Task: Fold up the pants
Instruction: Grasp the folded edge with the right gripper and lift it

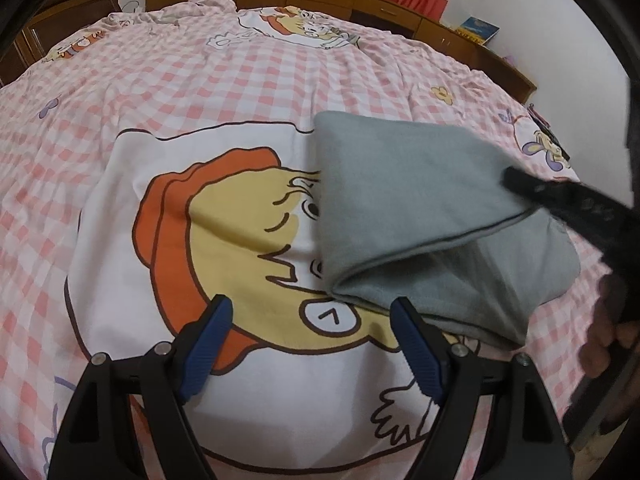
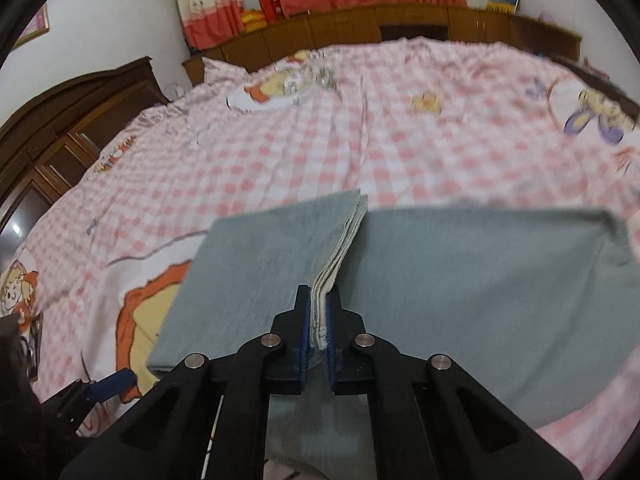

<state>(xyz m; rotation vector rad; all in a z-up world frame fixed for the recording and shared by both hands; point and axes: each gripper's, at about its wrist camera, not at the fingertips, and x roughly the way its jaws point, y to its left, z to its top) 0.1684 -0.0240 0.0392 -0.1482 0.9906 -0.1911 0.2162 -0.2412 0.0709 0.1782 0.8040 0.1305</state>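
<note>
right gripper (image 2: 318, 316) clenched on the pants (image 2: 460, 280) stacked edges; left gripper (image 1: 310, 344) released, near. layers, blurred, may slip out unevenly.

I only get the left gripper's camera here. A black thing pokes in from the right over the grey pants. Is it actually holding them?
Observer: Yes. The right gripper is shut on the pants, pinching a stack of folded edges.
Operator: How many layers?
Observer: Several pale edges show between its pads; I cannot count them exactly.
Operator: And my own gripper, seen from there?
Observer: The left gripper appears only as a blue pad at the lower left corner, over the bedsheet and apart from the pants.
</note>
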